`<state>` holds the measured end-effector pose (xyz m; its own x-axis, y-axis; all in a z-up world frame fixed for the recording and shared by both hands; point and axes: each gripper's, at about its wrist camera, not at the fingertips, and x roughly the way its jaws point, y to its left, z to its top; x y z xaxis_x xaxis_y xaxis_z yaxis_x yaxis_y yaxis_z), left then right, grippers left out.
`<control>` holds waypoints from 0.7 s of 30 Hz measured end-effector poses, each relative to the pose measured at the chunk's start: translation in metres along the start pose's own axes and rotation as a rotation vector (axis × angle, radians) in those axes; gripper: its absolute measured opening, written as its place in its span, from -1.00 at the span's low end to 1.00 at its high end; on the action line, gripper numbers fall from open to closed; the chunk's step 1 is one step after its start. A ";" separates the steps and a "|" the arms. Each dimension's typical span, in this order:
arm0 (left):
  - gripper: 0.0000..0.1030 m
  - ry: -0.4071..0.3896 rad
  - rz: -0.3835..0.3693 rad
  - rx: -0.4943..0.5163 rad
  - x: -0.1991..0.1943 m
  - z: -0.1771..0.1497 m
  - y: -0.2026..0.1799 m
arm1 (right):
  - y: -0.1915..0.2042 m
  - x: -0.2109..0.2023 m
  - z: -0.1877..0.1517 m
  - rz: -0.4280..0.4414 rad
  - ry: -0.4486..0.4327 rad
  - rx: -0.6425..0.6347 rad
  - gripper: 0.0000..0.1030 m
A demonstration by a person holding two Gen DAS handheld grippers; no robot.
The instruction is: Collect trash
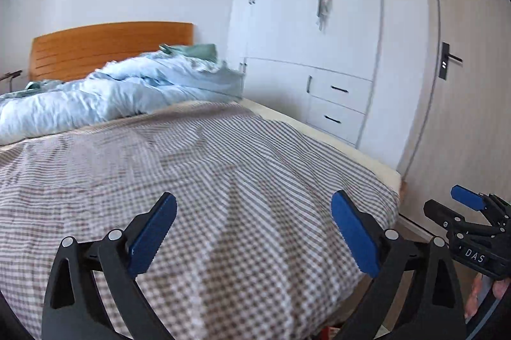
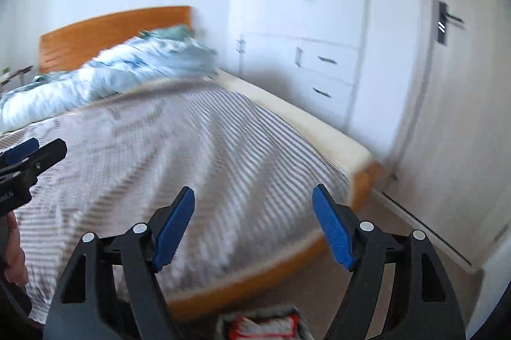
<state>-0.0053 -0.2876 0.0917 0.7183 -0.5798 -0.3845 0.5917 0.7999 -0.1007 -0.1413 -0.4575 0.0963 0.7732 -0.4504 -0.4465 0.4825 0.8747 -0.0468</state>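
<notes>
Trash shows only as a red-and-white wrapper (image 2: 262, 324) at the bottom edge of the right wrist view, low on the floor below the right gripper (image 2: 254, 228) and near the foot of the bed; it is blurred, and what it lies in cannot be told. The right gripper hangs above it with its blue pads spread wide and nothing between them. The left gripper (image 1: 254, 234) is likewise released, its pads far apart and bare, hovering over the checked blanket (image 1: 198, 180) at the bed's foot end. Each gripper shows at the edge of the other's view, side by side and apart. Beyond the blanket a crumpled light-blue duvet (image 1: 111, 90) lies heaped toward the wooden headboard (image 1: 105, 46), with a green pillow (image 1: 198, 50) behind it. A white wardrobe (image 1: 306, 36) with drawers stands just beside the bed on the right, and a pale door (image 1: 466, 84) with a dark handle follows it.
</notes>
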 end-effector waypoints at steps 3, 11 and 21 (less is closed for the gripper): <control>0.83 -0.067 0.107 -0.004 -0.024 0.021 0.047 | 0.043 0.008 0.022 0.085 -0.076 -0.020 0.53; 0.86 -0.204 0.325 -0.004 -0.078 0.048 0.141 | 0.153 0.015 0.064 0.295 -0.198 -0.053 0.53; 0.86 -0.220 0.516 -0.006 -0.117 0.034 0.220 | 0.240 0.018 0.073 0.466 -0.226 -0.092 0.63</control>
<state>0.0535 -0.0493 0.1460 0.9739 -0.1311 -0.1850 0.1416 0.9889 0.0443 0.0188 -0.2687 0.1423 0.9715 -0.0285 -0.2351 0.0360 0.9990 0.0277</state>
